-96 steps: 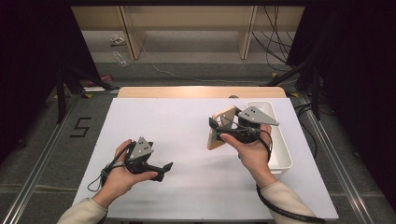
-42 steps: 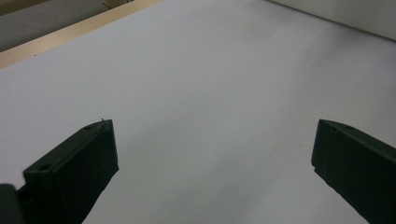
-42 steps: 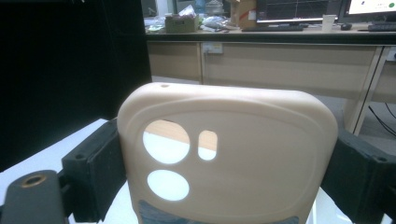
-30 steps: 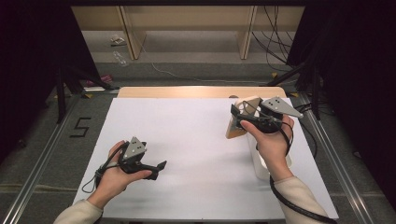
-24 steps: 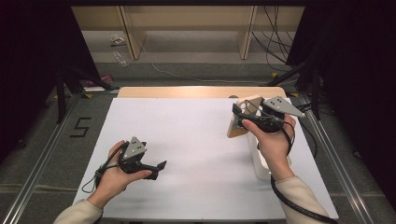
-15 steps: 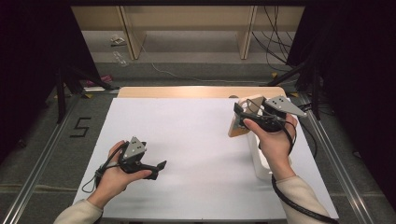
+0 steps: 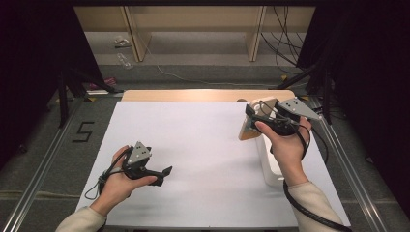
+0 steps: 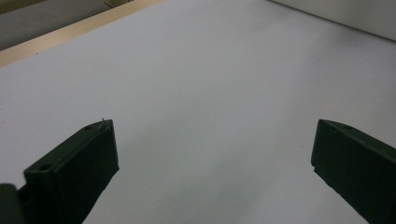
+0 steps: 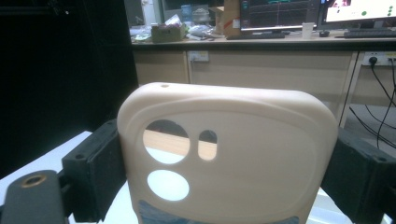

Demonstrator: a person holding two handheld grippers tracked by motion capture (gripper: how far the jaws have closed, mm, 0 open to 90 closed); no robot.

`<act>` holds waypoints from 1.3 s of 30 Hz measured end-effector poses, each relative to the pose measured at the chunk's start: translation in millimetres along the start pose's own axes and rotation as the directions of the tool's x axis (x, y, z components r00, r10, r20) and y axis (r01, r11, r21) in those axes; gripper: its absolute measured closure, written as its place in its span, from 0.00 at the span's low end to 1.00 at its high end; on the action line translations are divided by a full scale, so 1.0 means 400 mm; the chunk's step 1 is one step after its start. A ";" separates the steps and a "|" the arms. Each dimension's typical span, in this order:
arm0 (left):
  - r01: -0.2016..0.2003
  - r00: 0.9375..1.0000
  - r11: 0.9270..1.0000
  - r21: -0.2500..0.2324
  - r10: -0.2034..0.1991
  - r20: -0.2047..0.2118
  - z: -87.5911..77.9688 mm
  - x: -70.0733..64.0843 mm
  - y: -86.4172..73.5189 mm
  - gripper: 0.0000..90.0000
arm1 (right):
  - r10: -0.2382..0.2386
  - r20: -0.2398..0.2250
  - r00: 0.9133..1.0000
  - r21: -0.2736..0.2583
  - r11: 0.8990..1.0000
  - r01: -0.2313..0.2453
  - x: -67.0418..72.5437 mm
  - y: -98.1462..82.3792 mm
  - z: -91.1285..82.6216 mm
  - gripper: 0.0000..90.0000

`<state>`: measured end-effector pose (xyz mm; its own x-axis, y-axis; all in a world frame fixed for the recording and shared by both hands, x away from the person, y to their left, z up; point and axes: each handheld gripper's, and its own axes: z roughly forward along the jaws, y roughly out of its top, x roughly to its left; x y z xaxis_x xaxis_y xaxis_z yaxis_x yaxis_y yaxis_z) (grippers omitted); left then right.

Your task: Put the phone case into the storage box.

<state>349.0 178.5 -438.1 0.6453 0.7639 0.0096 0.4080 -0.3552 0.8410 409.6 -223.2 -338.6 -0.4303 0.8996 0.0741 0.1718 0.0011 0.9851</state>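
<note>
My right gripper (image 7: 250, 117) is shut on a beige phone case (image 7: 246, 131) and holds it in the air at the table's right, above the far end of a white tray (image 7: 269, 170). In the right gripper view the phone case (image 9: 243, 140) stands upright between both black jaws, its camera cut-outs at the left, with my right gripper (image 9: 224, 163) clamping its two side edges. My left gripper (image 7: 165, 174) rests low at the near left of the white table top (image 7: 203, 140). In the left gripper view, my left gripper (image 8: 215, 154) is open, with bare white surface between its jaws.
A wooden strip (image 7: 203, 95) runs along the table's far edge. Metal rails (image 7: 338, 159) flank the table on both sides. Beyond the far edge lie a floor with cables (image 7: 285, 48) and wooden shelf legs. A "5" mark (image 7: 83, 131) is on the floor at the left.
Since the earliest frame my right gripper has carried the phone case right and farther back, over the tray. My left hand slid slightly left and nearer. Over the last second hardly anything moved.
</note>
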 end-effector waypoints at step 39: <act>0.007 1.000 1.000 0.000 -0.007 -0.002 0.000 0.002 -0.001 0.00 | 0.020 0.048 0.999 -0.032 0.999 -0.019 -0.040 0.020 -0.022 0.13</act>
<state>349.3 179.1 -438.3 0.6410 0.7675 0.0046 0.4125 -0.3496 0.8412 410.0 -241.3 -330.6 -0.3835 0.9195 0.0863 0.1513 -0.0296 0.9881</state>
